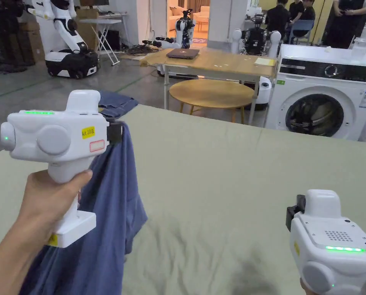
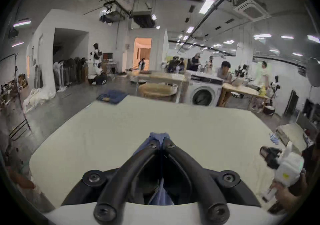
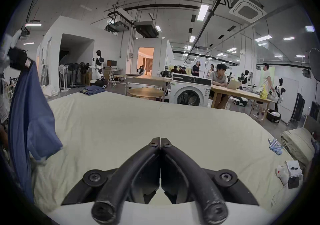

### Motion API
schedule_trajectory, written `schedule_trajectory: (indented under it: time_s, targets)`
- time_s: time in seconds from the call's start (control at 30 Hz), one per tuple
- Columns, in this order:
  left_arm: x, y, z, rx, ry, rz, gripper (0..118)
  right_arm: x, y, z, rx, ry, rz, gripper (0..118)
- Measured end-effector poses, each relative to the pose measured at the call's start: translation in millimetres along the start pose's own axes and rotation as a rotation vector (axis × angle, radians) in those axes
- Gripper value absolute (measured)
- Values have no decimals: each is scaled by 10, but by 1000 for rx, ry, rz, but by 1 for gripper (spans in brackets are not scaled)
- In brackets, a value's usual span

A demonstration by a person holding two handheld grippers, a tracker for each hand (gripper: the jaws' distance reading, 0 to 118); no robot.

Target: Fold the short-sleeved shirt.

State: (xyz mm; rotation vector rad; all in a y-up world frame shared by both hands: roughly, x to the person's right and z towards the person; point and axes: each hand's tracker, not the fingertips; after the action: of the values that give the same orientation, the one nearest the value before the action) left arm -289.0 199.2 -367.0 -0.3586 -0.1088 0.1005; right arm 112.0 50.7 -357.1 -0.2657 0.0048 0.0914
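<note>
Plain blue shirt (image 1: 105, 215), white left gripper (image 1: 115, 132) body with black jaws, pale green table cover (image 1: 224, 184), white washing machine (image 1: 324, 103) far right, tan round table (image 1: 211, 93)

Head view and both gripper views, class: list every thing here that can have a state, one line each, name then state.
Left gripper: shut on the shirt, raised above the table.
Right gripper: shut, holding nothing.
Shirt: unfolded, hanging from the left gripper.
Table: covered by a wrinkled pale cloth.
Washer: door looks open.
Laptop: lid closed.
</note>
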Motion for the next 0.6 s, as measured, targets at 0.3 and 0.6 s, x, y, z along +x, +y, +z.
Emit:
schedule_trajectory:
  time_s: [0.3,0.6]
  targets:
    - [1296,465,-333,31,-274,-117,0,547,108,311,42,-103,-29,0]
    - [2846,271,-803,-45,-592,-182,0,1296,49,702,54,-270,-42,0]
